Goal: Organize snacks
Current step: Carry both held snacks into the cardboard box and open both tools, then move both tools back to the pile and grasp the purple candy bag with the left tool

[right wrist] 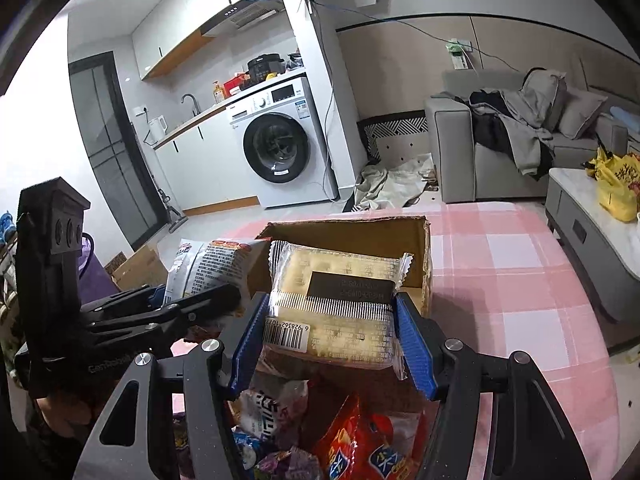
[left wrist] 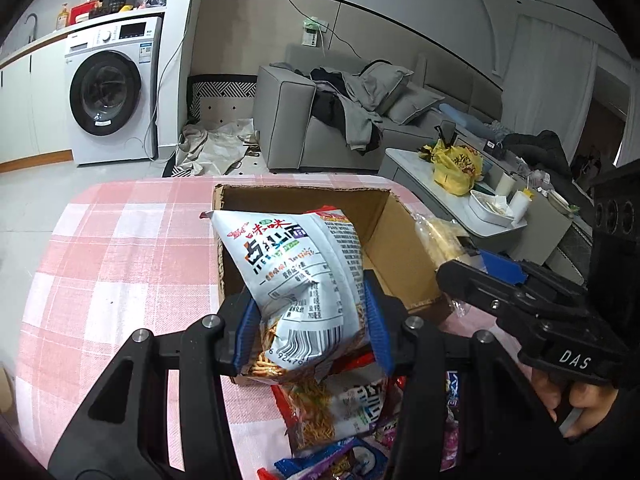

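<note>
Table under a pink-and-white checked cloth carries everything, one table only. One open cardboard box stands on it, brown, its top flaps torn away to ragged edges, its inside bare where it shows. Just in front of the box lies one loose pile of snack packets: red, purple and white wrappers overlapping, too jumbled to count.

Two tools are in view, each black with blue ribbed pads. The left tool is clamped nearly as tight as it goes on one noodle snack bag, a white crinkled bag with bold coloured characters, a nutrition panel and a barcode, dry noodle sticks showing through its clear lower part. The bag is pinched at its bottom end and leans up over the near wall of the box.

The right tool stands partly open, its pads pressing both ends of one cracker pack, a clear wrapper with crimped serrated ends, pale square crackers inside, a dark label strip on top and a barcode sticker at the near left corner. This pack hangs above the near edge of the box, beside the noodle bag
</note>
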